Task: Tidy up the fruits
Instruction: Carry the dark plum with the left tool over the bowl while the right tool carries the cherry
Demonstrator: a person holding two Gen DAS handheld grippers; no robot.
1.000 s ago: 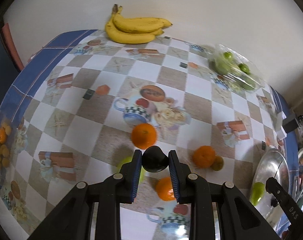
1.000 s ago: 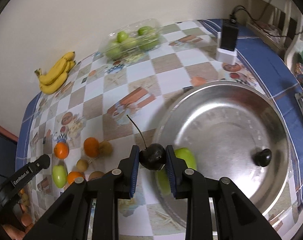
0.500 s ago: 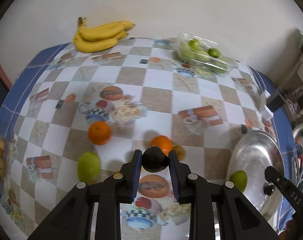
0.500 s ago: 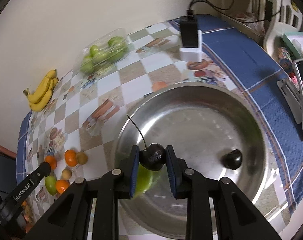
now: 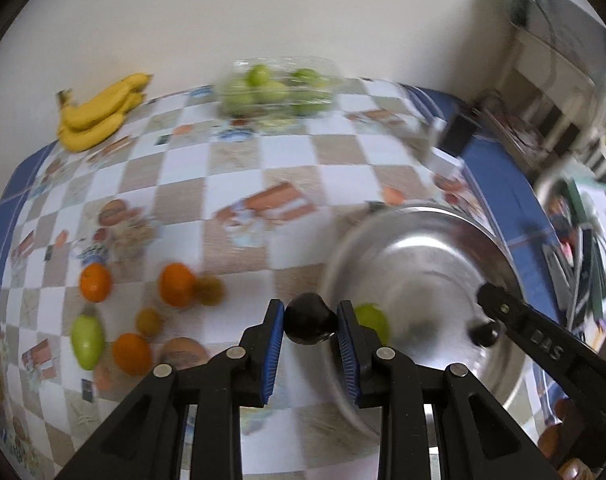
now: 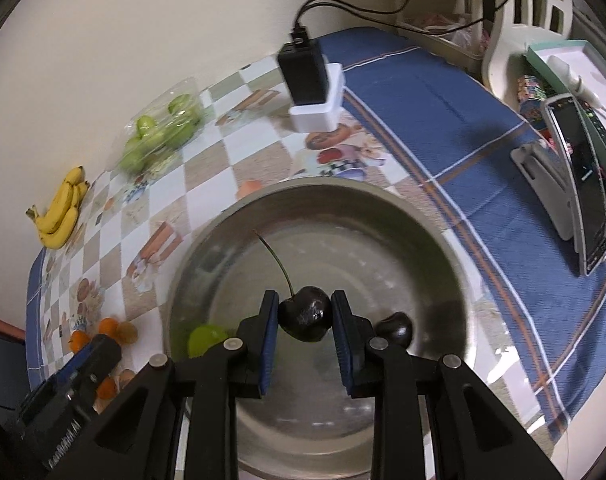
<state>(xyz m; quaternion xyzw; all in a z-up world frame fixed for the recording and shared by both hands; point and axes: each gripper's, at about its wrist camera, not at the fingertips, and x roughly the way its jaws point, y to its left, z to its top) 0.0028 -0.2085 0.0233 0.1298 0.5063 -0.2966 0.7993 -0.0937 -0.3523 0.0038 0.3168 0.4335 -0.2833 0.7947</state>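
Nearest the right wrist camera, the right gripper (image 6: 305, 316) is clenched on a dark stemmed cherry (image 6: 304, 313) and hangs over the round stainless-steel bowl (image 6: 443, 240). The left gripper (image 5: 310, 320) grasps a second dark round fruit (image 5: 309, 319), probably another cherry, at the bowl's near rim, above the tabletop.

Inside the bowl lie one dark cherry (image 6: 395, 326) and one small green fruit (image 6: 205, 338), so two pieces look sorted and two more are about to go in.

Further out on the checked tablecloth (image 5: 287, 160) wait several oranges (image 5: 177, 284), a green pear-shaped fruit (image 5: 87, 338) and some small brownish fruits (image 5: 209, 290). Farthest, by the wall, sit a clear plastic pack of green fruits (image 5: 275, 88) and a yellow banana bunch (image 5: 99, 112). Most of the sorting seems left.
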